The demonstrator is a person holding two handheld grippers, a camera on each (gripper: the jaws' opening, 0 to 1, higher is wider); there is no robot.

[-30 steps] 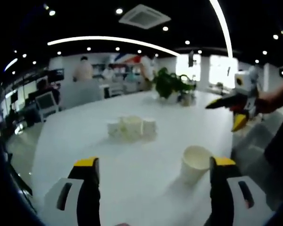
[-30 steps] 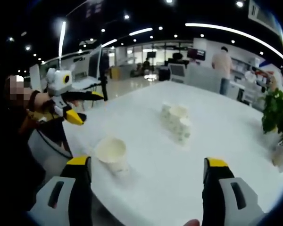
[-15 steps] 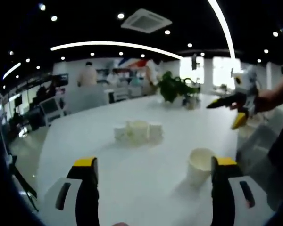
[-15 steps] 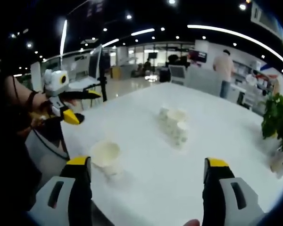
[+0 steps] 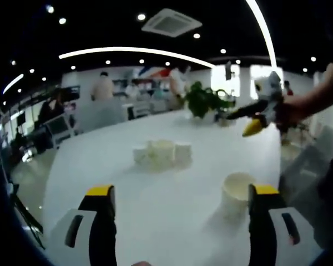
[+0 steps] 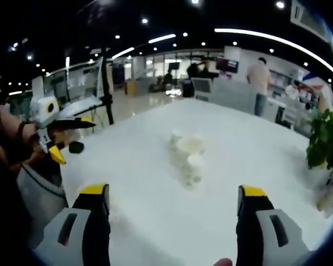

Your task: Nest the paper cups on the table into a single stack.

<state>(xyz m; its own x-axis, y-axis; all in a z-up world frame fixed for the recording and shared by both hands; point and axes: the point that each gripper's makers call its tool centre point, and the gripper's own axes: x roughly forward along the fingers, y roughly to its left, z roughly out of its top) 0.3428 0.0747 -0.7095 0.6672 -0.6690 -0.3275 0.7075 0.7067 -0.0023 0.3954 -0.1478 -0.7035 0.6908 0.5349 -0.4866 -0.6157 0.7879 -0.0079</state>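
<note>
We hold both claws, left [image 5: 180,194] and right [image 6: 172,191], spread wide and empty above the desk [image 5: 155,205]; one cup [image 5: 236,191] stands near its edge, apart from the cup cluster [image 5: 161,154].

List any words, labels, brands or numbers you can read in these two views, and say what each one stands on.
None can be read.
Paper cups, lone cup and white table: plain, no print visible.
Red-and-blue sign on the far wall: too blurred to read.
Left tongs and right tongs: no legible markings.
</note>
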